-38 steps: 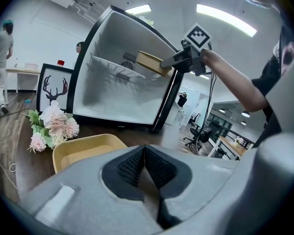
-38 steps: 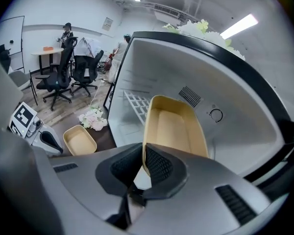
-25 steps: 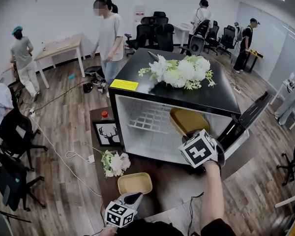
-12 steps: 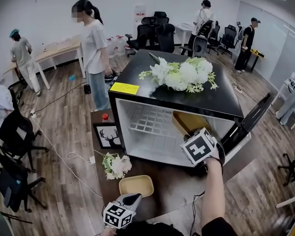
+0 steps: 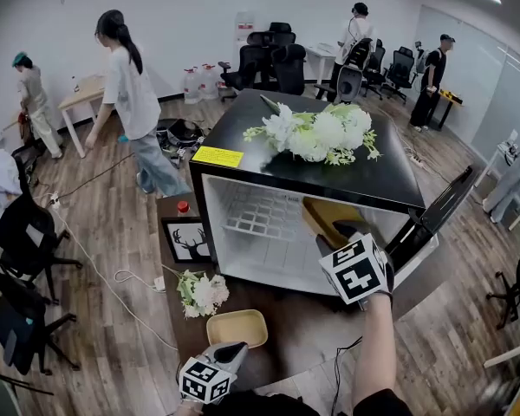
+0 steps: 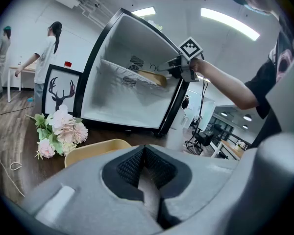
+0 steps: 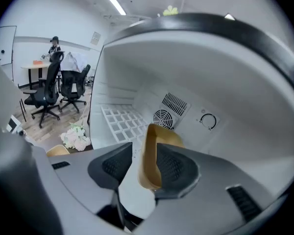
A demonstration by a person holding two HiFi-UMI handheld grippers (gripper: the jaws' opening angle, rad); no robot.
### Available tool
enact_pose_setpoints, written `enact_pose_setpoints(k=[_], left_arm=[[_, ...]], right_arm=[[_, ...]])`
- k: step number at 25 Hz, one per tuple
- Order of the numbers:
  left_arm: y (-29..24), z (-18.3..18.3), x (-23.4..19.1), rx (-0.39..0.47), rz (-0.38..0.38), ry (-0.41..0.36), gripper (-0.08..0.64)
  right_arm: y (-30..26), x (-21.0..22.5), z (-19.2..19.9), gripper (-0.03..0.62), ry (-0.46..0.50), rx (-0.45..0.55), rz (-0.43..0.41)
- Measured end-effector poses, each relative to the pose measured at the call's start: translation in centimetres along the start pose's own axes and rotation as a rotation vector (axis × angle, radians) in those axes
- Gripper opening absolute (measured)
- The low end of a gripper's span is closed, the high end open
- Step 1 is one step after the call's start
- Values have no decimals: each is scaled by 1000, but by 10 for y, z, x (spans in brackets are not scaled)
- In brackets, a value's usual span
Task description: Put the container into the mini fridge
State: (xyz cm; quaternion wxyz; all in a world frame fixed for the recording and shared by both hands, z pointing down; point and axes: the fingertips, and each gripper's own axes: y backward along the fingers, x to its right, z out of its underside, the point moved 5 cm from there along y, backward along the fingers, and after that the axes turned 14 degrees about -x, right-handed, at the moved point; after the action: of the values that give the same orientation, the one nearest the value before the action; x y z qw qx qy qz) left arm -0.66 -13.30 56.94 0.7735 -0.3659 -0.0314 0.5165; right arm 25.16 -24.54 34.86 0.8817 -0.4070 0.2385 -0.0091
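1. While my right gripper (image 5: 345,232) reaches into the open mini fridge (image 5: 243,137), its jaws are opening with the yellow container (image 5: 329,213) rim between them.
2. The container's long axis runs from my jaws toward the fridge's back wall.
3. Only the right gripper view shows a gap at one pad. Only the left gripper view shows the container lying level with the wire shelf (image 6: 120,71).
4. My left gripper (image 5: 230,352) is closed on nothing, near a second yellow tray (image 5: 237,328).

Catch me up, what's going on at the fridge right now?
The person's right gripper reaches into the open mini fridge with the yellow container rim between its jaws. The jaws are opening, so the container looks like it is being let go by the wire shelf. The left gripper hangs shut and empty near a second yellow container on the table.
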Motion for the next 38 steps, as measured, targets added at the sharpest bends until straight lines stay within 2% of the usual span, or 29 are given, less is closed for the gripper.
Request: enact_pose_setpoints(k=[6, 10, 12, 15, 19, 24, 28, 32, 34, 38], left_arm=[[2, -4, 3, 14, 4, -1, 8], [1, -5, 7, 17, 7, -9, 8], [2, -6, 9, 21, 7, -8, 8], [2, -9, 11, 29, 5, -12, 8], [3, -10, 13, 37, -5, -17, 8], [5, -15, 16, 54, -16, -25, 8], [9, -12, 13, 51, -52, -3, 8], [12, -2, 9, 40, -98, 52, 8], [16, 0, 8, 47, -113, 64, 8], [32, 3, -1, 74, -168, 81, 8]], right_arm=[[42, -7, -2, 183, -27, 211, -31], [65, -20, 5, 155, -75, 318, -134], [71, -28, 12, 143, -81, 342, -156], [70, -41, 26, 132, -72, 340, -172], [60, -76, 46, 84, -115, 348, -307], [37, -117, 69, 37, -125, 305, -378], [22, -146, 79, 43, -78, 263, -436], [-8, -184, 88, 66, -45, 193, -537], [-19, -204, 92, 77, 7, 167, -559], [-30, -237, 95, 138, 139, 147, -609]])
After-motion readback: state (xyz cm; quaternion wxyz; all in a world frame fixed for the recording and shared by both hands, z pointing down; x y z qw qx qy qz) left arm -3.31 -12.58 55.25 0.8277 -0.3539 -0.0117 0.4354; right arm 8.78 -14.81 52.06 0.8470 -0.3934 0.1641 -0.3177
